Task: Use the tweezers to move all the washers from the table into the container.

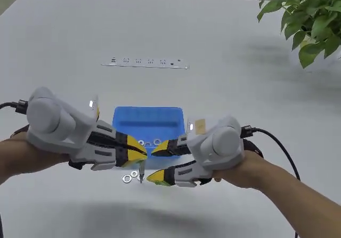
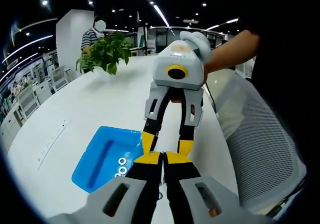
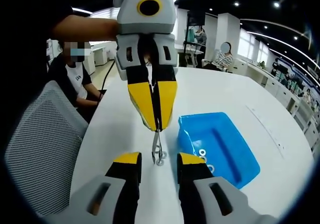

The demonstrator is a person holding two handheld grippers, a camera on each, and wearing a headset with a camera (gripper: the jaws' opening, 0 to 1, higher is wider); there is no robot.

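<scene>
Blue container (image 1: 148, 120) sits just beyond your grippers, with a few washers (image 1: 157, 141) inside. Your left gripper (image 1: 143, 152) is clamped on the tweezers (image 3: 158, 149), whose tips point down by two more washers on the table (image 1: 213, 62), nearer you. Your right gripper (image 1: 153, 165) has its jaws apart.

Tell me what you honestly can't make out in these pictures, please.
1. Washer count in the blue container: in the head view, the left hand-held gripper covers its near edge.
2. The tweezers: in the right gripper view, their upper part is hidden inside the left hand-held gripper's shut jaws.
3. Whether the tweezers' tips actually pinch the washer: too small to tell.
4. Markings on the white strip: in the head view, too small to read.
</scene>
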